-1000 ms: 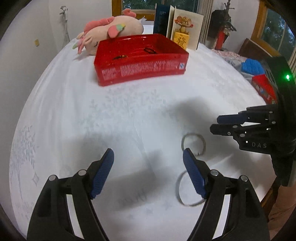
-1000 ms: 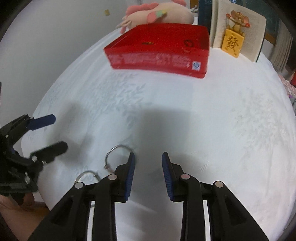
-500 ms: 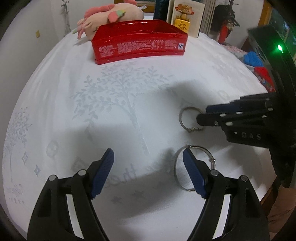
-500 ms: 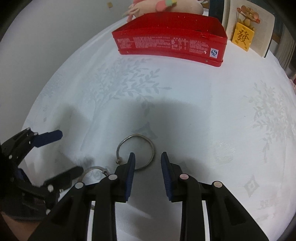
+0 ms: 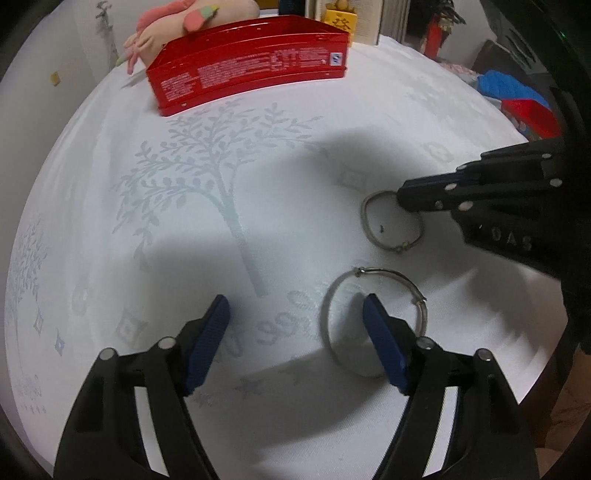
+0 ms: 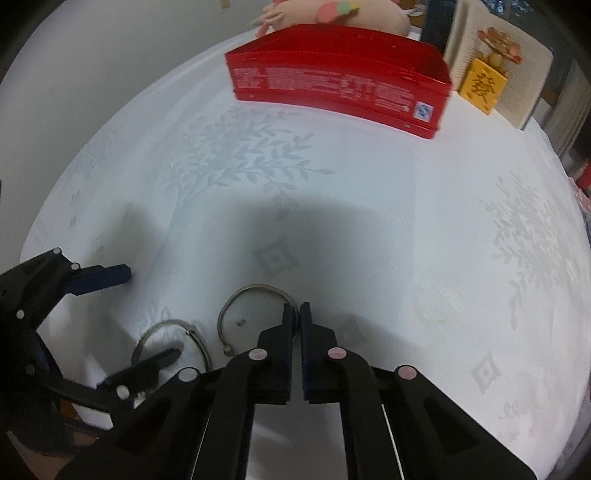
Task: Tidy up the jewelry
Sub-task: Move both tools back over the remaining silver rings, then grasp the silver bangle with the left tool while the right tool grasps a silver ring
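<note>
Covering the table, white tree-patterned cloth (image 5: 229, 206); red tin (image 5: 251, 62) behind; right tongs (image 6: 297, 317) clamped on bangle (image 6: 255, 291); left tongs (image 5: 295, 314) apart, closing

A white tablecloth (image 5: 258, 206) woven with pale tree and leaf patterns covers the table. At twelve o'clock in the right wrist view a pink plush toy (image 6: 332, 11) lies at the far edge, with an open book (image 6: 517, 70) and a yellow block (image 6: 482, 83) at one o'clock. A plain white wall (image 6: 92, 66) fills ten o'clock. Soft shadows darken the cloth's middle.
</note>
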### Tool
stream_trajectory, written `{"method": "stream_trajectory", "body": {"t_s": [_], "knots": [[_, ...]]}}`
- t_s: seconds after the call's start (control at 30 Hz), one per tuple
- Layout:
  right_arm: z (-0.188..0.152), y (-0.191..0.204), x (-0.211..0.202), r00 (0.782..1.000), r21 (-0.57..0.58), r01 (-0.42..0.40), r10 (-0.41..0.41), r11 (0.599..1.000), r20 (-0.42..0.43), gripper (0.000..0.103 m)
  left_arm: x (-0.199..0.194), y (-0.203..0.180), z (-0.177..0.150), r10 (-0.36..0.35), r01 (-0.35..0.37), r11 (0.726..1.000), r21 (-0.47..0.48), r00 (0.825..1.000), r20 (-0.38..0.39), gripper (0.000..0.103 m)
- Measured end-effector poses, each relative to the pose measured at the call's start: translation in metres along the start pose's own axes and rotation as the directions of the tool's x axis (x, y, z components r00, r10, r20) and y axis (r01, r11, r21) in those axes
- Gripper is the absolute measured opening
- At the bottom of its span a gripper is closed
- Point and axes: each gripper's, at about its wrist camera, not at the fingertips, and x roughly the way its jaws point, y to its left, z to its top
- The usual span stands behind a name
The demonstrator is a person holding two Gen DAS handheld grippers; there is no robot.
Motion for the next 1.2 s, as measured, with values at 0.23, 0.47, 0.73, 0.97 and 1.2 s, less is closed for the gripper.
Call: {"method": "stream_trajectory", "body": {"t_s": [0.23, 0.47, 0.73, 0.97, 1.2], "knots": [[-0.012, -0.022, -0.011, 1.0, 0.05, 0.0, -0.001, 0.999, 0.014, 0.003, -0.002, -0.013, 0.004, -0.022, 0.023, 0.998, 0.054, 1.0, -0.004, 0.028], [-0.018, -0.03, -0.019, 0.999, 0.068, -0.023, 0.021, 0.997, 0.031, 0.003, -0.001, -0.005, 0.006, -0.051, 0.051, 0.999, 0.009, 0.999, -0.003, 0.001], [-0.017, -0.033, -0.025, 0.996, 0.078, -0.056, 0.051, 0.995, 0.069, 0.003, -0.019, 0.009, 0.007, -0.07, 0.074, 0.996, -0.054, 0.995, 0.068, 0.001], [-0.015, -0.033, -0.032, 0.994, 0.07, -0.063, 0.056, 0.996, 0.096, 0.003, -0.037, 0.022, 0.016, -0.066, 0.076, 0.994, -0.078, 0.99, 0.127, 0.001], [-0.015, -0.033, -0.021, 0.997, 0.072, -0.053, 0.049, 0.996, 0.064, 0.003, -0.033, 0.033, 0.018, -0.063, 0.076, 0.991, -0.107, 0.991, 0.12, 0.001]]}}
